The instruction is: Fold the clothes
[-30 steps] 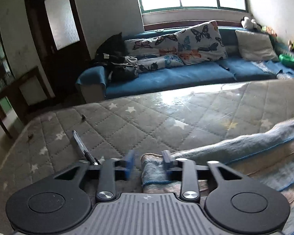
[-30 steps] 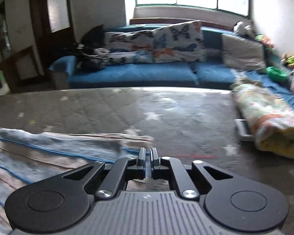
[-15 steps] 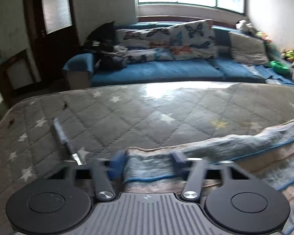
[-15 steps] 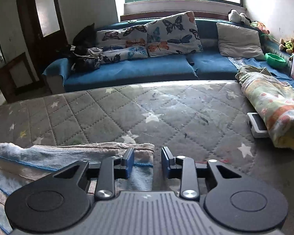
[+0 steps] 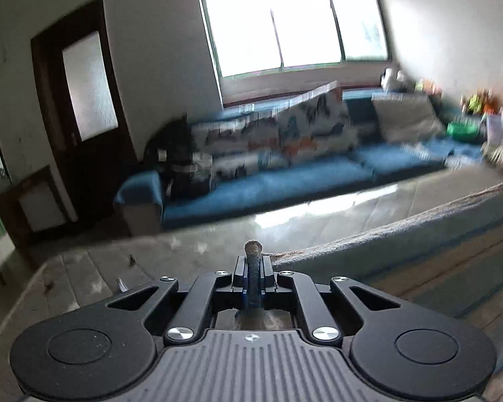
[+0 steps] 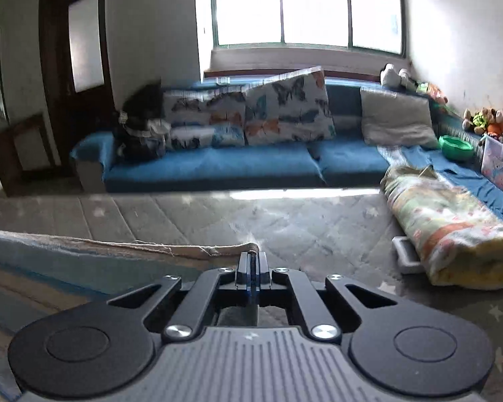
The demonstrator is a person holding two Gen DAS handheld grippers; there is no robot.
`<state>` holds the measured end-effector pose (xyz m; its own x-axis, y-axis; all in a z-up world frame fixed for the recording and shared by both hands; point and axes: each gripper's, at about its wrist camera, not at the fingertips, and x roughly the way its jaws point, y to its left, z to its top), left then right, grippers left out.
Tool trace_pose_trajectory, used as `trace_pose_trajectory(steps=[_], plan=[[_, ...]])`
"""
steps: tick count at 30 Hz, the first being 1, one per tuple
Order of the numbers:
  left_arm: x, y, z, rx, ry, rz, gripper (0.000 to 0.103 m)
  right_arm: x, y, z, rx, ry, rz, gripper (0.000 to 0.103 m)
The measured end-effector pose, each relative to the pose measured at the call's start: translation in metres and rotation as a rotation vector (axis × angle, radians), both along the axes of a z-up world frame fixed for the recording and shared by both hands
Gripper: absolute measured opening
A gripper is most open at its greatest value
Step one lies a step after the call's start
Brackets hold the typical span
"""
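Note:
A striped blue and tan cloth (image 5: 419, 248) lies on the grey quilted star mat (image 5: 335, 214). My left gripper (image 5: 253, 261) is shut on the cloth's left corner, which bunches up between the jaws, and lifts its edge off the mat. My right gripper (image 6: 252, 261) is shut on the cloth's right corner; the cloth (image 6: 67, 261) stretches away to the left of it, with its far edge raised. The mat (image 6: 318, 234) lies beyond.
A rolled floral blanket (image 6: 446, 227) and a white box (image 6: 407, 256) lie on the mat at the right. A pen (image 5: 121, 284) lies left of my left gripper. A blue sofa (image 6: 218, 164) with cushions stands beyond the mat, and a dark door (image 5: 87, 100) at the left.
Both grippers closed on the cloth's corners and rose, lifting its far edge off the mat. A second ago the right was shut, then it opened over the corner.

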<state>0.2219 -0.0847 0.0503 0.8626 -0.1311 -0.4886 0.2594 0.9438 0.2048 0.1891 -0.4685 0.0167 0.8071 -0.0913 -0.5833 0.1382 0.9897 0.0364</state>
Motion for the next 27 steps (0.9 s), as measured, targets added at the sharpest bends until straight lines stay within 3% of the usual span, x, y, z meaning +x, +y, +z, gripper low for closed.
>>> trace_pose_trajectory(steps=[2, 6, 9, 12, 16, 21, 27], plan=[[0.014, -0.005, -0.011, 0.035, 0.051, 0.041, 0.016, 0.009, 0.004, -0.006, -0.01, 0.052, 0.013, 0.005], [0.014, 0.0, -0.016, 0.052, 0.059, 0.086, 0.044, 0.004, 0.009, -0.002, -0.022, 0.06, 0.026, 0.01], [0.005, 0.003, -0.012, 0.044, 0.066, 0.083, 0.046, -0.006, 0.01, 0.004, 0.008, 0.091, 0.077, 0.014], [-0.008, 0.004, -0.007, 0.026, 0.095, 0.068, 0.055, -0.017, 0.011, 0.008, 0.05, 0.128, 0.128, 0.018], [-0.038, 0.0, -0.004, 0.002, 0.13, -0.005, 0.055, -0.033, 0.014, 0.009, 0.099, 0.169, 0.186, 0.018], [-0.087, -0.011, -0.008, 0.015, 0.161, -0.1, 0.055, -0.065, 0.032, 0.004, 0.065, 0.21, 0.253, 0.018], [-0.138, -0.006, -0.016, 0.04, 0.151, -0.114, 0.055, -0.105, 0.032, 0.003, 0.051, 0.234, 0.259, 0.018]])
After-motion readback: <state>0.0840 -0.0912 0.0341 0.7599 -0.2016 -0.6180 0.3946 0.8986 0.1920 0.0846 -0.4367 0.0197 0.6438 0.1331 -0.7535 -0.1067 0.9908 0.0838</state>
